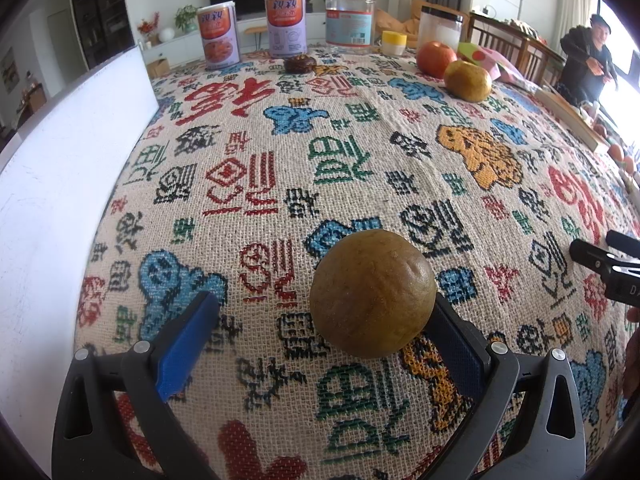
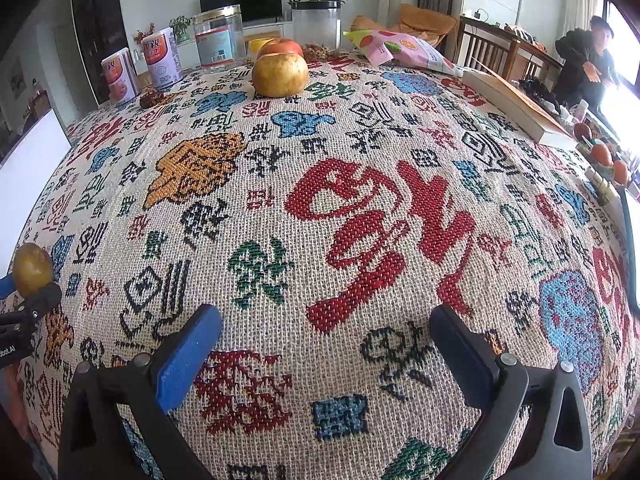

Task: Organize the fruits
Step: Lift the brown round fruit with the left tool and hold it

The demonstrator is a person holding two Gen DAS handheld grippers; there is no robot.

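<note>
A round brown-green fruit [image 1: 372,294] rests on the patterned tablecloth [image 1: 280,168] between the fingers of my left gripper [image 1: 324,300]. The gripper is open wide, and the fruit lies against the right finger [image 1: 456,340], well apart from the left one. The same fruit [image 2: 32,268] shows at the left edge of the right wrist view. My right gripper [image 2: 325,316] is open over bare cloth with nothing between its fingers; its tip [image 1: 608,256] enters the left wrist view from the right. A red apple [image 1: 436,58] and a yellow-brown fruit [image 1: 468,80] sit together at the far side.
Two printed cans [image 1: 218,36], a clear jar [image 1: 350,20], a second jar [image 1: 440,28] and a yellow cup [image 1: 394,42] line the far edge. A small dark object [image 1: 299,64] lies before them. A snack bag [image 2: 400,50], a book [image 2: 516,104], oranges [image 2: 602,154], a white board [image 1: 60,184], a seated person [image 1: 592,64].
</note>
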